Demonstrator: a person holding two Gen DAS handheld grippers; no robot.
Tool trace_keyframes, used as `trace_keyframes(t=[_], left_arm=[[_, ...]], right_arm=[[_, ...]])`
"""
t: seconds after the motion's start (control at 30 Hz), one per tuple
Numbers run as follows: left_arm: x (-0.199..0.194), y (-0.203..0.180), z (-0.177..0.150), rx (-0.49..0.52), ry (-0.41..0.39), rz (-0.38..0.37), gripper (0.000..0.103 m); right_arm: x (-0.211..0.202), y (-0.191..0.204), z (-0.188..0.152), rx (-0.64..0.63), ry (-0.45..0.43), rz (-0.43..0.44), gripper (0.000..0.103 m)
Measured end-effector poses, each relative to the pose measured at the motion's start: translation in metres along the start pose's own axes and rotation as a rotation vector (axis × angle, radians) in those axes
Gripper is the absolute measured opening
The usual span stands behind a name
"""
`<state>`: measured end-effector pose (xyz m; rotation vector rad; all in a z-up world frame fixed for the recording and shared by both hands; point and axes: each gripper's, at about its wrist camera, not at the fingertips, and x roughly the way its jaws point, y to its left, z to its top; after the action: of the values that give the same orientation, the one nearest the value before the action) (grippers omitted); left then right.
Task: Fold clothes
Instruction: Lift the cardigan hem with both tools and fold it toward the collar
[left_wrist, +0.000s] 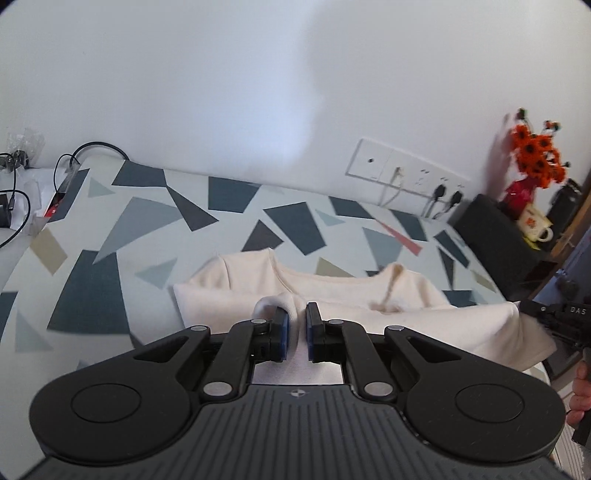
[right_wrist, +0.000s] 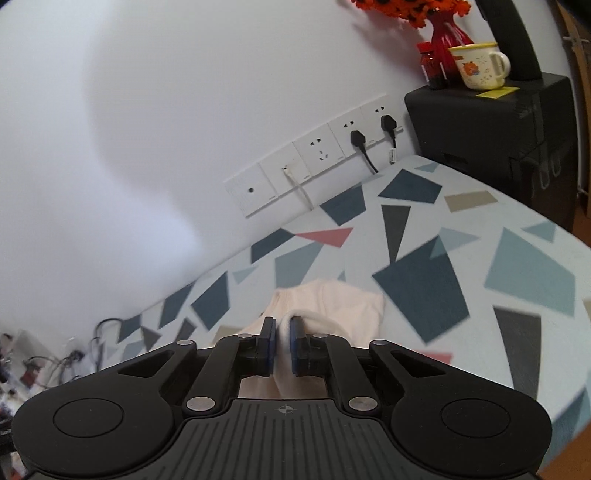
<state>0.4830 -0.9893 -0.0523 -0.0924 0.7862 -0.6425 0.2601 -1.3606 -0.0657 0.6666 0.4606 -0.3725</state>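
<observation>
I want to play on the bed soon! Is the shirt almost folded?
Not yet. Done: the cream shirt lies on the patterned bed with one sleeve tucked in. In hand: the left gripper and the right gripper each pinch a bunch of its fabric, ready to carry a fold over. Left: finishing that fold and flattening it into a neat pile.

A cream long-sleeved top (left_wrist: 332, 291) lies on the geometric-patterned bed cover, its round neckline toward twelve o'clock in the left wrist view and its near edge gathered up off the surface. One fold of that edge is pinched at the centre there. In the right wrist view the cream top (right_wrist: 332, 306) bunches toward six o'clock, another fold pinched there.
</observation>
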Motion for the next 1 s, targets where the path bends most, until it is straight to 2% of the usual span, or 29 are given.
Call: trace_keyframes(t=[0.17, 0.4, 0.57, 0.67, 0.7, 0.73, 0.77, 0.8, 0.87, 0.9, 1.0], left_arm=[[0.051, 0.003, 0.018, -0.007, 0.066, 0.064, 0.01], [0.11, 0.008, 0.018, -0.015, 0.192, 0.168, 0.01], [0.129, 0.002, 0.003, 0.05, 0.226, 0.248, 0.019], [0.128, -0.004, 0.005, 0.102, 0.239, 0.25, 0.032], [0.127, -0.003, 0.008, 0.099, 0.248, 0.236, 0.039], [0.124, -0.002, 0.013, 0.095, 0.25, 0.225, 0.039], [0.12, -0.002, 0.017, 0.098, 0.247, 0.217, 0.039], [0.116, -0.006, 0.022, 0.118, 0.242, 0.209, 0.039], [0.108, -0.015, 0.031, 0.181, 0.225, 0.187, 0.039], [0.103, -0.019, 0.034, 0.212, 0.207, 0.174, 0.042], [0.081, -0.024, 0.044, 0.244, 0.121, 0.11, 0.063]], right_arm=[[0.051, -0.013, 0.016, 0.006, 0.055, 0.005, 0.006], [0.12, -0.034, 0.021, 0.02, 0.144, 0.016, 0.004], [0.156, -0.045, 0.012, 0.006, 0.213, -0.008, 0.003], [0.162, -0.039, 0.006, -0.078, 0.206, -0.042, 0.004], [0.162, -0.038, 0.006, -0.077, 0.207, -0.044, 0.009], [0.162, -0.038, 0.007, -0.061, 0.211, -0.043, 0.013], [0.162, -0.037, 0.008, -0.046, 0.215, -0.042, 0.029], [0.162, -0.038, 0.01, -0.024, 0.215, -0.04, 0.038], [0.155, -0.037, 0.013, 0.021, 0.19, -0.054, 0.038], [0.149, -0.036, 0.014, 0.036, 0.167, -0.071, 0.04], [0.125, -0.029, 0.013, 0.08, 0.082, -0.117, 0.043]])
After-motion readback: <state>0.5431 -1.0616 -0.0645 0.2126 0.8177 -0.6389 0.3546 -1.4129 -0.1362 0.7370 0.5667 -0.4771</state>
